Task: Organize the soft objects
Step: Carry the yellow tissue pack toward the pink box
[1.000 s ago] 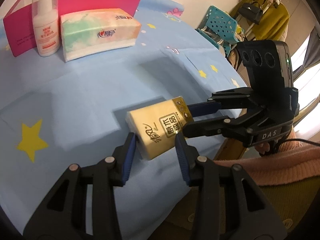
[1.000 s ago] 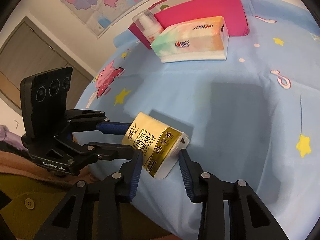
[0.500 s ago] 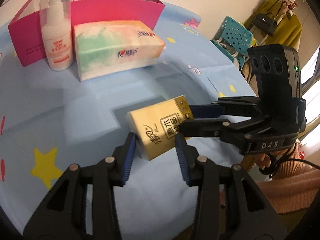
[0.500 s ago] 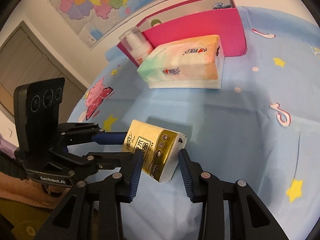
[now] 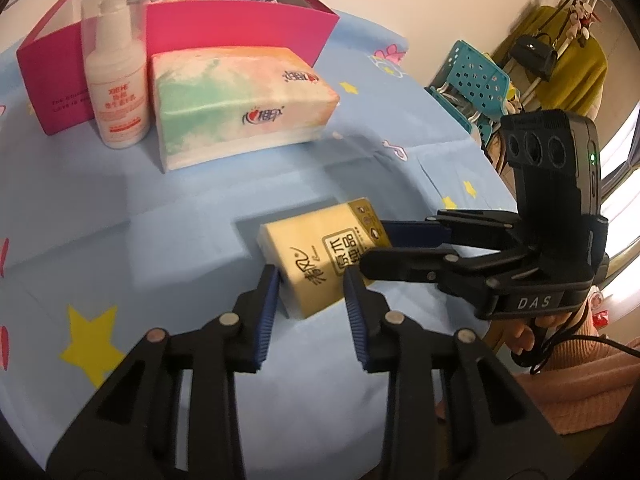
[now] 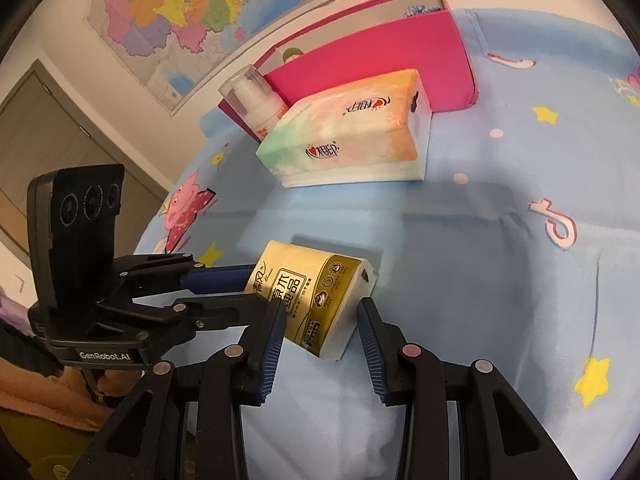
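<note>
We see a blue cartoon-print sheet (image 5: 120, 208) across the worktop, with an open pink box (image 5: 240, 28) at the upper left of the left wrist view. Before it lie a pastel tissue pack (image 5: 240, 96) and a white pump bottle (image 5: 116, 92), both outside the box, so sorting seems barely begun. Both tongs grip the small yellow tissue pack (image 5: 316, 260) mid-frame: our left tongs (image 5: 312, 292), which have just been closing, and our right tongs (image 6: 320, 320). Only the right view shows a wall map (image 6: 192, 4); only the left shows a turquoise chair (image 5: 476, 84).
</note>
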Motion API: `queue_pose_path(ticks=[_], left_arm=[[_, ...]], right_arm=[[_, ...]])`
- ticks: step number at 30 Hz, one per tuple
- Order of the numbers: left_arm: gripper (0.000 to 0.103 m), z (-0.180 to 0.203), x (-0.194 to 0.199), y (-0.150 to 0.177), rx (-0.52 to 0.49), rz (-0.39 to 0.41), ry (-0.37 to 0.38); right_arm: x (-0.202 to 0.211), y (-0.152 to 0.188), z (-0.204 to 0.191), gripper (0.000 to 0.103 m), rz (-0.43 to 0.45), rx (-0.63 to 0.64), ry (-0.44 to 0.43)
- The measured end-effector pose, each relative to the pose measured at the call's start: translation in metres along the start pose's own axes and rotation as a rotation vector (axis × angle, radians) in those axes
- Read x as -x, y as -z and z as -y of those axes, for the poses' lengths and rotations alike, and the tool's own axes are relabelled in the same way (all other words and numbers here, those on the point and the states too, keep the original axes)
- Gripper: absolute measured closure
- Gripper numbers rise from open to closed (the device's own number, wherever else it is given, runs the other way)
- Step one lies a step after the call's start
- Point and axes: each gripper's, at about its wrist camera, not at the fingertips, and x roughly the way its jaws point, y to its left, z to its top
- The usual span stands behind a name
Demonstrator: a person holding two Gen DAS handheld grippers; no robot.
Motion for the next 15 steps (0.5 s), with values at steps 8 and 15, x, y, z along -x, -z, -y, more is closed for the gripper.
queue_pose_path(ticks=[8,15], left_arm=[[0.068,0.007,0.004,-0.005,-0.016,0.017,-0.008],[0.068,0.014,0.01,-0.012,-0.034,0.041,-0.02]], right_arm=[[0.007,-0.005,-0.005,0.065,0.023,0.018,0.014],[0.014,-0.012,-0.009,0.065,0.05,0.036,0.024]])
